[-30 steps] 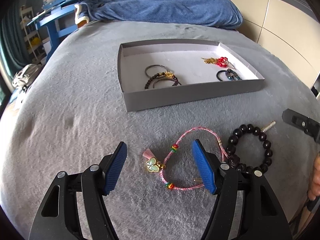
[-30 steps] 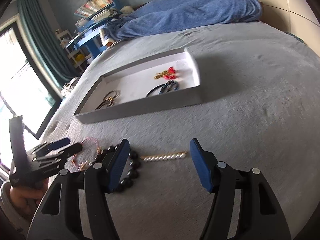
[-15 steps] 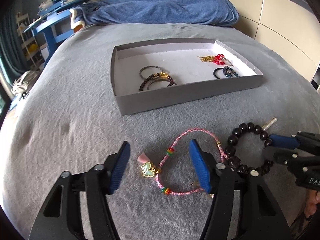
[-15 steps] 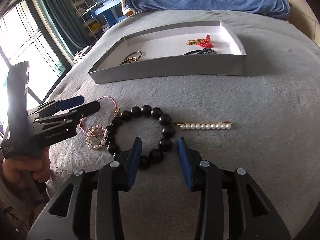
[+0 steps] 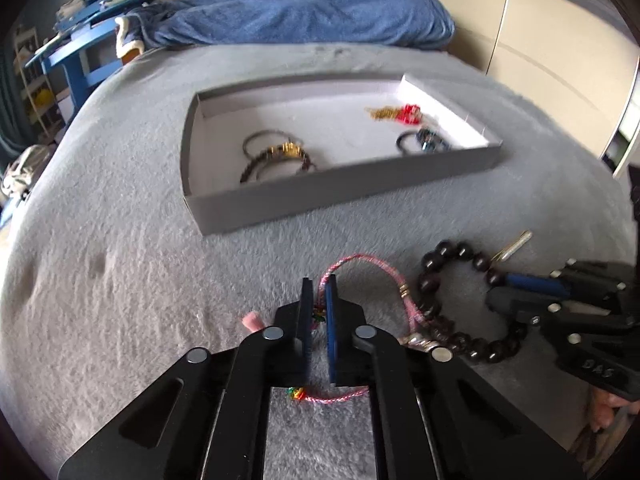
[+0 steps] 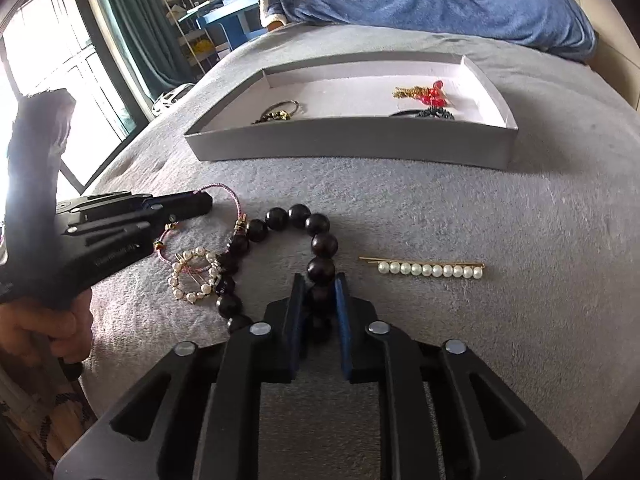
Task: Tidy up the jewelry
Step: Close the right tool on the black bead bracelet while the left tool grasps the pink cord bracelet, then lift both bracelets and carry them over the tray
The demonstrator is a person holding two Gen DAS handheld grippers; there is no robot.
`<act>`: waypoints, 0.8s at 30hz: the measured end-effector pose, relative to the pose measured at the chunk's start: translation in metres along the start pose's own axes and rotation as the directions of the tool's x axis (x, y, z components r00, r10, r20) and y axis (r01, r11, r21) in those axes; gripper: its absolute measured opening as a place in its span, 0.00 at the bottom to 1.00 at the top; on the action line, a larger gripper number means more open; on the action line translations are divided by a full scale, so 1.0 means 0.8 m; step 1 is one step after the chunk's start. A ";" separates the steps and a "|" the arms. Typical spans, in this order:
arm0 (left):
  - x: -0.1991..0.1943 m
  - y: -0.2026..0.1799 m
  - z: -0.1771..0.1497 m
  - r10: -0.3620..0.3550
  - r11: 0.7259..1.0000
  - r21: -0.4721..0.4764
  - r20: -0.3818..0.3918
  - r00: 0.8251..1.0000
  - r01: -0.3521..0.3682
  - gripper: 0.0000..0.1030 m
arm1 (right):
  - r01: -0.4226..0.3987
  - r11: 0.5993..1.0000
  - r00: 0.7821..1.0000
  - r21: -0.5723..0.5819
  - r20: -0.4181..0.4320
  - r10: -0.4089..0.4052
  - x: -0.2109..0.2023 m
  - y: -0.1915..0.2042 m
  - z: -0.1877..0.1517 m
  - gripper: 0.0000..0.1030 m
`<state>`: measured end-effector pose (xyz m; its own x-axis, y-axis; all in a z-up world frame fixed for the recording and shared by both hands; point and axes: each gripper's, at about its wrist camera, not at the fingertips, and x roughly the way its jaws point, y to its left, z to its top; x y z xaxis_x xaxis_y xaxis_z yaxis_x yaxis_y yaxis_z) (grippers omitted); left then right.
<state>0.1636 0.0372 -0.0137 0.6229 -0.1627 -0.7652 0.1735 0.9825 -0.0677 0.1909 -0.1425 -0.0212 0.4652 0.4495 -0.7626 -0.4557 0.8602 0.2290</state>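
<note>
My left gripper (image 5: 319,284) is shut on the pink cord bracelet (image 5: 372,258) that lies on the grey blanket; it also shows in the right wrist view (image 6: 236,200). My right gripper (image 6: 319,280) is shut on the dark bead bracelet (image 6: 320,240), which also shows in the left wrist view (image 5: 436,256). A grey tray (image 5: 340,196) beyond holds several bracelets and hair ties. A pearl hair pin (image 6: 428,268) and a pearl ring brooch (image 6: 192,276) lie on the blanket.
The left gripper's body (image 6: 100,232) sits at the left of the right wrist view. A blue duvet (image 5: 312,12) lies behind the tray. A blue desk (image 5: 76,56) and a window (image 6: 48,92) are at the left.
Both grippers have closed: the left on the pink cord bracelet, the right on the dark bead bracelet. Both have moved down and forward onto the blanket.
</note>
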 end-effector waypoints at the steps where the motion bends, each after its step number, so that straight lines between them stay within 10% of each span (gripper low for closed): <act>1: -0.007 0.002 0.002 -0.004 1.000 -0.010 0.026 1.000 0.004 0.06 | -0.001 1.000 1.000 -0.001 0.012 0.001 -0.003 0.000 0.001 0.14; 17: -0.056 0.061 0.015 0.041 0.970 -0.243 0.220 0.975 0.014 0.06 | 0.005 1.000 0.995 0.025 0.101 -0.008 -0.023 -0.007 0.007 0.14; 24: -0.069 0.040 0.020 -0.204 0.953 -0.159 0.292 0.934 0.258 0.06 | 0.011 0.999 0.996 0.035 0.088 -0.014 -0.018 -0.009 0.007 0.14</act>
<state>0.1468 0.0760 0.0369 0.7693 -0.3789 -0.5144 0.2047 0.9089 -0.3633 0.1916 -0.1542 -0.0085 0.5365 0.4566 -0.7097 -0.4239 0.8730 0.2412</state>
